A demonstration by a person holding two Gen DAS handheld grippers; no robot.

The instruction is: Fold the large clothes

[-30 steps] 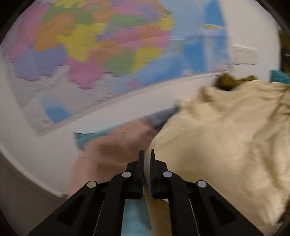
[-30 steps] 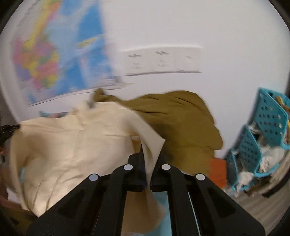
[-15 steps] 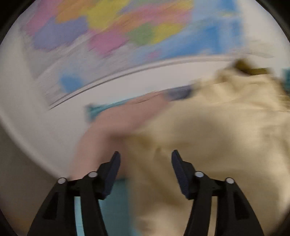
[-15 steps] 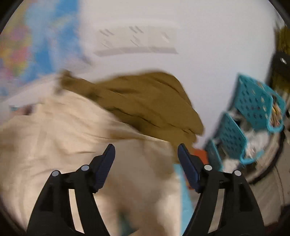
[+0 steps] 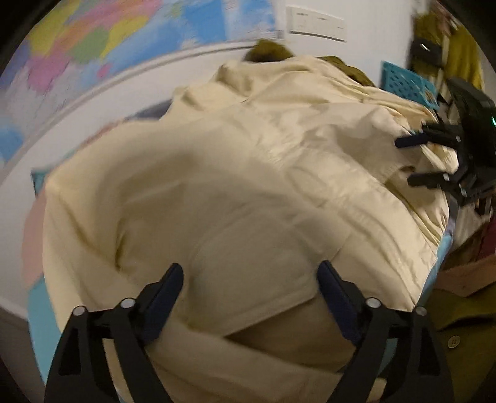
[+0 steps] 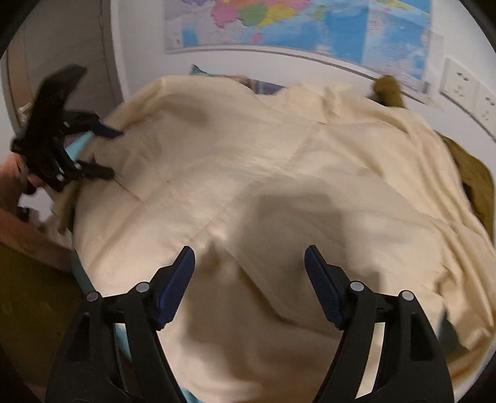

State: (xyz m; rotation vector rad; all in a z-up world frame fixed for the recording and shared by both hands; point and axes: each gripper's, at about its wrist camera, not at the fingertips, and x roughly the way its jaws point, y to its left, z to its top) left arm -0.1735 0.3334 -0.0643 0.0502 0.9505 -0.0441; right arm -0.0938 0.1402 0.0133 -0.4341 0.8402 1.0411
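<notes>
The left tongs (image 5: 251,276) stood wide apart with nothing between their dark blue pads, hovering just above the large cream cotton garment (image 5: 235,173). The right tongs (image 6: 249,263) were spread just as wide, also holding nothing, over the same cloth. Each pair showed in the other's view, at the garment's side edges, with fingers parted. The cream garment lay spread in loose wrinkles across a light blue surface (image 5: 37,313), covering most of it, its seams and one fold visible near the middle. An olive-brown garment (image 6: 474,176) lay bunched at the far edge, partly under the cream one. Behind, a colourful wall map (image 6: 297,24) hung on the white wall, with a white socket panel (image 6: 465,90) beside it. A teal perforated plastic basket (image 5: 406,82) stood past the surface.
</notes>
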